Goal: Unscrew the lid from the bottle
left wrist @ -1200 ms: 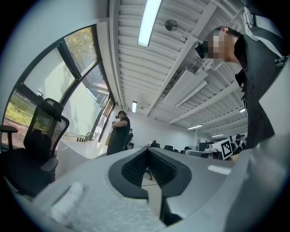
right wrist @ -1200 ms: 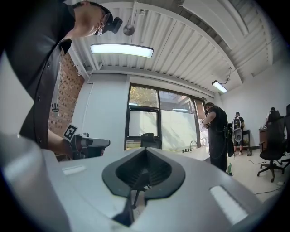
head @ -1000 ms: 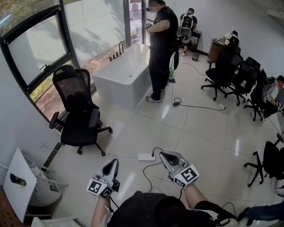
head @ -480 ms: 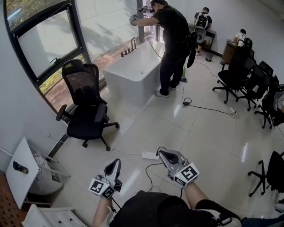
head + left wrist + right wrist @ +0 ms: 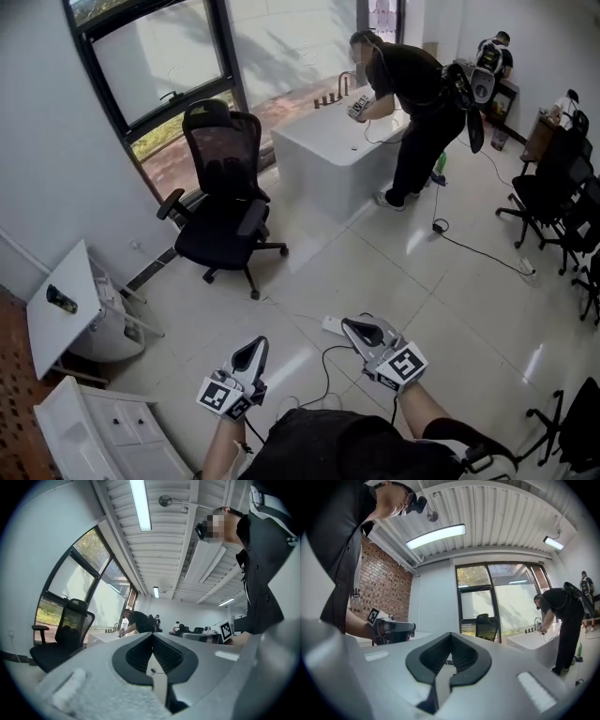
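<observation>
Sight of the bottle and its lid is lacking in all three views, so where they stand cannot be told and the unscrewing has not begun. How the bottle will handle can only be guessed: probably light and smooth-sided, so one gripper should clamp the body firmly, low down, while the other takes the lid by its rim and turns.

The left gripper (image 5: 256,345) and the right gripper (image 5: 356,327) are both held out over the tiled floor (image 5: 309,272) in front of the person's body. Each has its jaws fully together with nothing between them.

The head view alone gives the room's layout. A black office chair (image 5: 225,202) stands by the window. Beyond it a person in black (image 5: 417,89) bends over a white bathtub (image 5: 328,159). A power strip (image 5: 334,325) lies on the floor just beyond the right gripper, and a white cabinet (image 5: 103,436) is at lower left.

The gripper views look upward instead. They show the ribbed ceiling with its strip lights (image 5: 140,503) and, in the right gripper view, a brick wall (image 5: 389,585) that the head view misses. Only these views show the ridged pads meeting.
</observation>
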`<action>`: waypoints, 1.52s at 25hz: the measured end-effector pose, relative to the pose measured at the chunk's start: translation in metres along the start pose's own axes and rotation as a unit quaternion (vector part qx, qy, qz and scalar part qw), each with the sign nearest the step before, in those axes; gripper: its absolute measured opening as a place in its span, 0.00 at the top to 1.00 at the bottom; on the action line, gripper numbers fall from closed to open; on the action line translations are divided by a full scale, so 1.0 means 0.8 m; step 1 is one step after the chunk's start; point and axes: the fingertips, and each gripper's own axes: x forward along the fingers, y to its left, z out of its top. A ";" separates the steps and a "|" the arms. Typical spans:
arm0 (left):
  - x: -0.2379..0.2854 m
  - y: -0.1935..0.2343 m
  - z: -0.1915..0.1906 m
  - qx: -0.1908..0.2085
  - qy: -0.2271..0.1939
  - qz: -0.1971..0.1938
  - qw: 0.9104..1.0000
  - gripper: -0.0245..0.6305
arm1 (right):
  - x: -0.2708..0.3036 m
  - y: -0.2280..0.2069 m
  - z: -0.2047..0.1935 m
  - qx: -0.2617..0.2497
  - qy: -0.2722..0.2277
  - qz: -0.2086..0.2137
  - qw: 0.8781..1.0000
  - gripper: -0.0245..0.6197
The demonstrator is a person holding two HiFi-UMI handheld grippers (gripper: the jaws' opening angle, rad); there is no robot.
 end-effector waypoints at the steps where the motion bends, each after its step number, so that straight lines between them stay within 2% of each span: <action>1: -0.009 0.004 0.001 0.006 0.001 0.011 1.000 0.96 | 0.006 0.003 -0.002 0.000 0.002 0.013 1.000 0.95; 4: -0.034 0.021 0.013 0.009 -0.009 0.046 0.999 0.96 | 0.028 0.010 -0.007 0.000 0.009 0.043 0.999 0.95; 9: -0.069 0.051 0.018 0.007 -0.020 0.093 0.995 0.96 | 0.059 0.019 0.002 0.002 0.007 0.059 0.998 0.95; 14: -0.076 0.066 0.036 0.026 -0.028 0.103 0.994 0.96 | 0.085 0.026 0.018 -0.005 -0.002 0.071 0.997 0.95; 16: -0.083 0.073 0.052 0.036 -0.033 0.101 0.994 0.96 | 0.106 0.047 0.031 -0.014 -0.013 0.096 0.995 0.95; 20: -0.114 0.102 0.081 0.015 -0.067 0.102 0.992 0.96 | 0.152 0.087 0.052 -0.032 -0.036 0.130 0.990 0.95; 24: -0.150 0.122 0.096 0.018 -0.076 0.127 0.989 0.96 | 0.178 0.121 0.050 -0.057 -0.029 0.150 0.987 0.95; 32: -0.195 0.141 0.099 0.013 -0.095 0.162 0.982 0.96 | 0.219 0.168 0.049 -0.063 -0.024 0.187 0.980 0.95; 38: -0.256 0.160 0.103 0.016 -0.090 0.216 0.972 0.96 | 0.253 0.206 0.042 -0.066 -0.018 0.225 0.972 0.95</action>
